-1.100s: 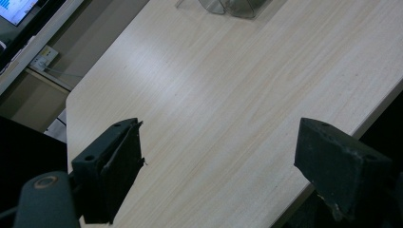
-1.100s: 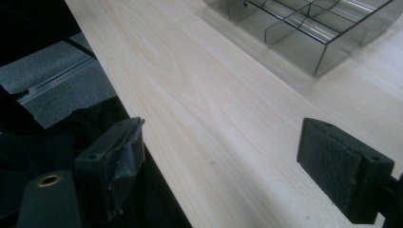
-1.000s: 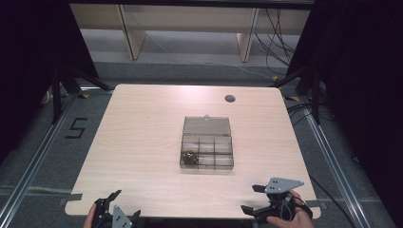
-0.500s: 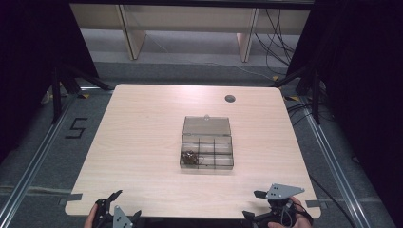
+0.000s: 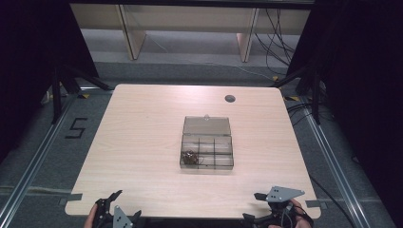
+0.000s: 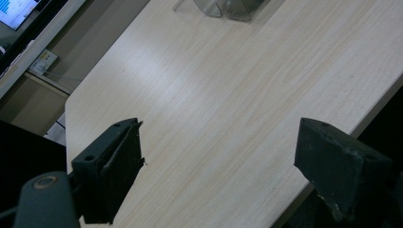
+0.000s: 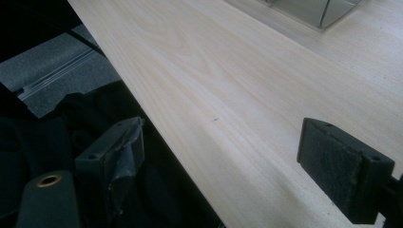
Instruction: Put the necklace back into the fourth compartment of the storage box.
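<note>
Near the table edge, right gripper point(image 5: 260, 209) has drawn back, jaws apart.

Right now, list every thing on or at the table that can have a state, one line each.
Clear plastic box: open, lid laid back flat on the table.
Small dark bits: piled in the box's near-left compartment.
Left gripper: jaws open, empty, at the table's near edge.
Right gripper: jaws open, empty, at the near edge.
</note>
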Action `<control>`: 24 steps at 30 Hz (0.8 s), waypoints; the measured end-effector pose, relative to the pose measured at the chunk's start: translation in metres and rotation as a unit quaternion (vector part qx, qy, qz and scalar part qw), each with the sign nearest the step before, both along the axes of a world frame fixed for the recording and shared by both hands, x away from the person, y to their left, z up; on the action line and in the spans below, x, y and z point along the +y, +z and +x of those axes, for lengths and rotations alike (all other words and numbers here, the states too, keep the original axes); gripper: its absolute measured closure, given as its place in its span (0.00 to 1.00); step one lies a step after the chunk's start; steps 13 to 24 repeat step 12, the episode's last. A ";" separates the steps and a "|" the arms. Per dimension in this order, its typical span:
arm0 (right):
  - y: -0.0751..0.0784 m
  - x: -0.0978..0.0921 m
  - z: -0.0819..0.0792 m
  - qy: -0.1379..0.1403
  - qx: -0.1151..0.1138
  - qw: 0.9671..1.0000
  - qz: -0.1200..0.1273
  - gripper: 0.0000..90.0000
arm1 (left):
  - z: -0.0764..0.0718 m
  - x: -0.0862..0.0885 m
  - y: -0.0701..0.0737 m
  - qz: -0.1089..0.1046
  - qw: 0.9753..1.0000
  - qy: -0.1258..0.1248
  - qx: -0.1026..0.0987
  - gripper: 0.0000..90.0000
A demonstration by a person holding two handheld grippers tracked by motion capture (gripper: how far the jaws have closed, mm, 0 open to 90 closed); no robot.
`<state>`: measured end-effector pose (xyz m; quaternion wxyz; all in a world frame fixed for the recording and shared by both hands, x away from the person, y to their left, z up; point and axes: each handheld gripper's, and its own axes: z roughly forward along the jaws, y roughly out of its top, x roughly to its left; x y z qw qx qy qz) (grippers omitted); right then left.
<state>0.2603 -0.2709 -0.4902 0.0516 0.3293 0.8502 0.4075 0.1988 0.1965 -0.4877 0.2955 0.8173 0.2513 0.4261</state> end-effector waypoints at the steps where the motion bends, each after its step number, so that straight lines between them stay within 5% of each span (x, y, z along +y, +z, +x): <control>1: 0.000 -0.001 0.001 0.005 -0.008 1.000 -0.003 0.18 | 0.000 0.000 0.000 -0.001 1.000 0.000 0.000 0.17; 24: -0.001 -0.001 0.002 0.001 0.000 1.000 -0.004 0.18 | -0.001 0.000 0.002 0.002 1.000 -0.004 0.010 0.17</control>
